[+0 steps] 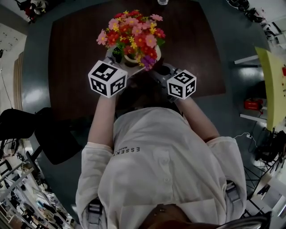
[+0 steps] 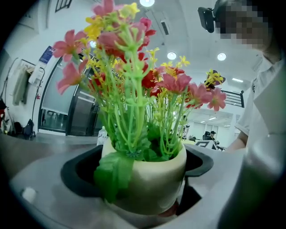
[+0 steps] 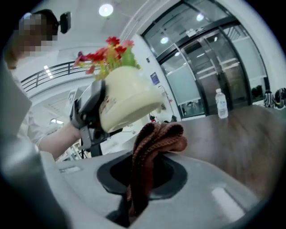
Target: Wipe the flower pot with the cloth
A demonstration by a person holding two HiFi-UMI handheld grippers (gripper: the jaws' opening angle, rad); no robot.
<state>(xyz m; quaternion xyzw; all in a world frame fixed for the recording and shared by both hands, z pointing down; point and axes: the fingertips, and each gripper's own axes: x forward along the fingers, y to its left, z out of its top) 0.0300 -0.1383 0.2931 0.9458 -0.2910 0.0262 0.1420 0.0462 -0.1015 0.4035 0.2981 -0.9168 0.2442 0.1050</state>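
Left gripper — pot (tilted), right gripper — cloth

I see a dark brown worktop across the upper middle of the head view, on a grey-blue floor. A black chair stands at the left and a yellow-green panel at the right edge. In the right gripper view, glass doors fill the upper right, and a round ceiling light glows at the top.

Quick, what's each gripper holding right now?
Left gripper: closed on the flower pot.
Right gripper: closed on the cloth.
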